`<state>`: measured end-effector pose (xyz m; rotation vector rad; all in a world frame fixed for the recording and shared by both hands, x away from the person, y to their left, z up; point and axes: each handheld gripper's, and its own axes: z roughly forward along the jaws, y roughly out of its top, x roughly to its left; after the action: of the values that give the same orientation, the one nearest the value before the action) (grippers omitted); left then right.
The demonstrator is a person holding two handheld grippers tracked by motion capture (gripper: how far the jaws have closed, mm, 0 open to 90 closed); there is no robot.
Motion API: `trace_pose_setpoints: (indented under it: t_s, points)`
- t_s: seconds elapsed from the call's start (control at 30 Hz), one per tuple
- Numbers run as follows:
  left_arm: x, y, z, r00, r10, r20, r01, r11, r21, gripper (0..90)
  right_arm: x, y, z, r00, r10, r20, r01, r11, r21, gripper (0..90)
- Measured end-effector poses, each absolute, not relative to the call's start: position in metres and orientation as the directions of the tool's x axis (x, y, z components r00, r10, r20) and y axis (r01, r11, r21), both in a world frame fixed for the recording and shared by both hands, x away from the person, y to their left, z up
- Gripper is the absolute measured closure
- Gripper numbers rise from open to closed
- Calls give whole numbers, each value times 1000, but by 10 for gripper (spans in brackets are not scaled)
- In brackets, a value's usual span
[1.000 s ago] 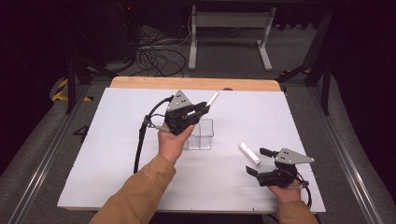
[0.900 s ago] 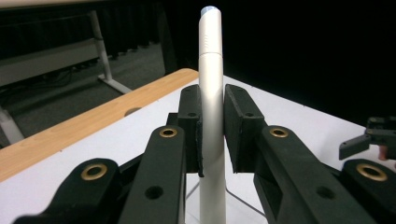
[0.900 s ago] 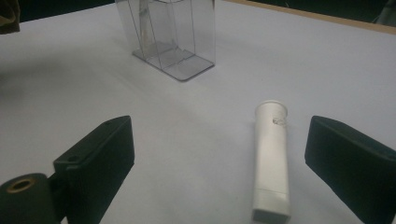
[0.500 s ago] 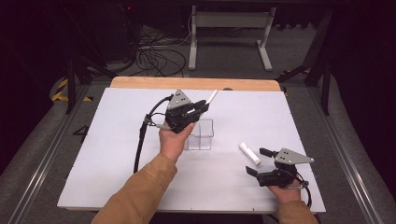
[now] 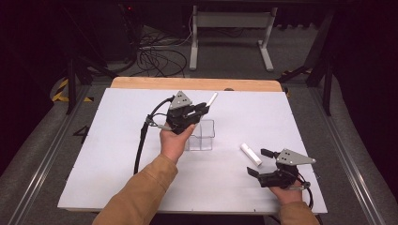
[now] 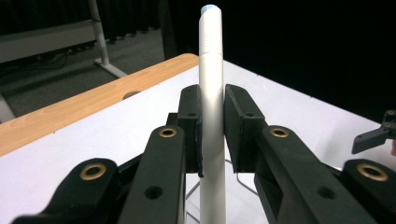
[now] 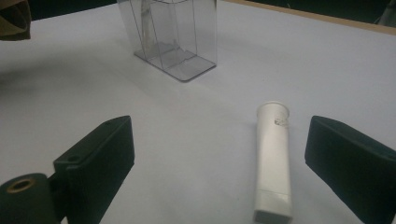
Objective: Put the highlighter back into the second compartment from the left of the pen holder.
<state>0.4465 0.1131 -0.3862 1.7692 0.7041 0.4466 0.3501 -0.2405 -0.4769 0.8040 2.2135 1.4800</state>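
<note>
Slim white plastic pen [image 6: 211,112] pinched upright in left gripper [image 5: 199,108], poised above clear plastic box [image 5: 202,135] for dropping in. Right gripper [image 5: 259,162] wide, empty, flanking white cap [image 7: 273,161] right of box.

**White on white, black on both hands**

The table [image 5: 117,154] is covered in plain white, with a light wooden strip [image 5: 195,84] along its far edge. Both the left gripper [image 5: 202,108] and the right gripper [image 5: 258,162] are black, each topped by a grey plate, with brass-coloured rings at the joints. The pen [image 6: 211,93] is white with a pale blue tip. The tube [image 7: 273,163] is white. The box [image 7: 170,35] is colourless and see-through. The sleeve [image 5: 141,194] is tan. The floor is grey, with yellow-and-black striped tape [image 5: 60,90] at the left.
</note>
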Motion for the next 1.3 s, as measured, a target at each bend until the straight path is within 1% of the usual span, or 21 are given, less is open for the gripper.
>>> trace_pose_setpoints:
  t_s: [0.07, 0.17, 0.27, 0.37, 0.43, 0.63, 0.9, 0.97, 1.13, 1.3]
  points:
    - [447, 114, -387, 755, 652, -59, 253, -207, 945, 771, 350, -241, -477, -775, 632, 18, 258, 290, 922, 89]
    - [443, 116, -385, 760, 648, -46, 233, -206, 950, 560, 350, -241, -477, -774, 632, 17, 258, 290, 922, 88]
    - [433, 119, -380, 758, 653, 1, 187, -218, 958, 410, 350, -241, -477, -774, 632, 18, 257, 288, 922, 88]
    - [420, 127, -374, 756, 653, 46, 140, -229, 963, 336, 350, -241, -477, -772, 635, 18, 257, 287, 923, 88]
    - [413, 132, -370, 764, 642, 57, 120, -229, 966, 310, 350, -241, -477, -770, 638, 18, 258, 285, 923, 88]
    - [397, 145, -360, 775, 628, 72, 104, -239, 965, 215, 349, -241, -476, -764, 645, 15, 256, 282, 925, 86]
    - [381, 168, -357, 776, 628, 61, 119, -241, 963, 133, 347, -243, -470, -751, 660, 8, 256, 280, 925, 85]
    - [374, 177, -359, 767, 637, 71, 116, -247, 962, 123, 345, -243, -466, -749, 663, 2, 250, 279, 927, 85]
    - [357, 201, -372, 769, 638, 43, 145, -239, 960, 111, 342, -240, -456, -734, 679, -5, 265, 293, 919, 86]
    - [350, 212, -378, 758, 652, 37, 166, -247, 955, 104, 341, -230, -453, -742, 670, -22, 267, 326, 907, 86]
